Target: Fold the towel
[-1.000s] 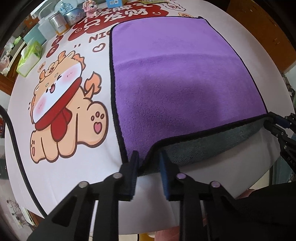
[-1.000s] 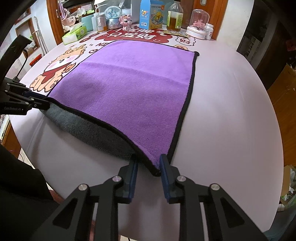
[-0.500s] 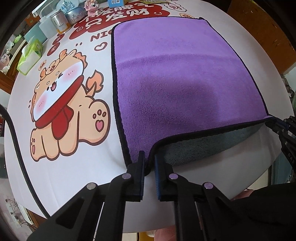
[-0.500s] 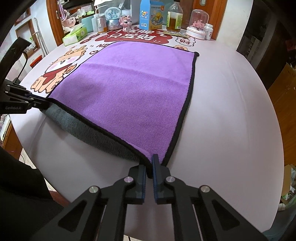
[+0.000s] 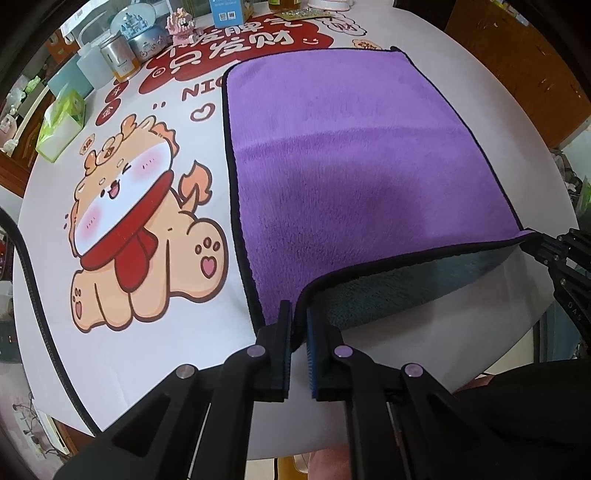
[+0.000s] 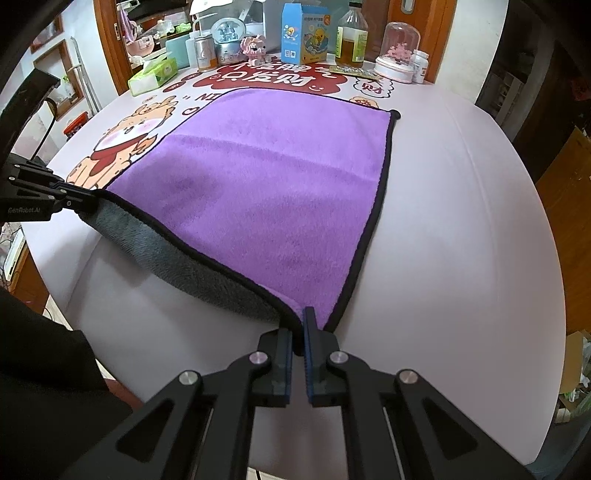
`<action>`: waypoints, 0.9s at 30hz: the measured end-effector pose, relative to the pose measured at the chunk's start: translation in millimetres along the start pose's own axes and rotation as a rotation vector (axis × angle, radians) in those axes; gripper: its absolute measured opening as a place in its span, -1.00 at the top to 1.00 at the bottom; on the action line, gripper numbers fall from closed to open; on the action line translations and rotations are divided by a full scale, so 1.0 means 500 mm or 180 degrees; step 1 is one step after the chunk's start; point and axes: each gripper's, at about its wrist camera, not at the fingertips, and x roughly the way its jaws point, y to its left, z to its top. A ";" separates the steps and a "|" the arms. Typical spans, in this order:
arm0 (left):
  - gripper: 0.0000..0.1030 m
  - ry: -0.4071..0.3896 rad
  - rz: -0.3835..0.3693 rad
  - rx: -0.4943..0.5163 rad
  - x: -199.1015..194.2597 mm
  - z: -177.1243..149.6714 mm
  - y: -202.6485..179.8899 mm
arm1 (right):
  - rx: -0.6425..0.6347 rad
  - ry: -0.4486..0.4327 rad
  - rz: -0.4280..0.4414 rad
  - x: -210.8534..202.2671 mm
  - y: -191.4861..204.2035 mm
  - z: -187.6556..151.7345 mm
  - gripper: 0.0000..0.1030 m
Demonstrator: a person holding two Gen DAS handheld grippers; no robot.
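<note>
A purple towel (image 5: 354, 155) with black trim and a grey underside lies on a round white table; it also shows in the right wrist view (image 6: 273, 184). My left gripper (image 5: 298, 317) is shut on the towel's near left corner and holds it lifted, so the grey underside (image 5: 399, 288) shows. My right gripper (image 6: 298, 328) is shut on the near right corner, also raised. The right gripper appears at the right edge of the left wrist view (image 5: 554, 251). The left gripper appears at the left edge of the right wrist view (image 6: 55, 195).
The table cover carries a cartoon dog print (image 5: 140, 229) left of the towel. At the far edge stand a tissue box (image 6: 153, 75), tins, a blue carton (image 6: 304, 33), a bottle (image 6: 352, 37) and a glass dome (image 6: 397, 48). A black cable (image 5: 33, 280) runs along the table's left rim.
Both grippers closed from open onto the towel's near corners and lifted the near edge, exposing more grey underside.
</note>
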 end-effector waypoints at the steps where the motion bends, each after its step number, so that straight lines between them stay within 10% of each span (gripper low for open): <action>1: 0.90 -0.0013 0.0004 0.0007 -0.004 0.002 0.000 | -0.0011 0.0004 0.0015 -0.004 -0.001 0.005 0.91; 27: 0.90 -0.0676 0.0137 0.0047 -0.137 0.171 0.033 | -0.0236 -0.0637 -0.0122 -0.101 -0.061 0.194 0.91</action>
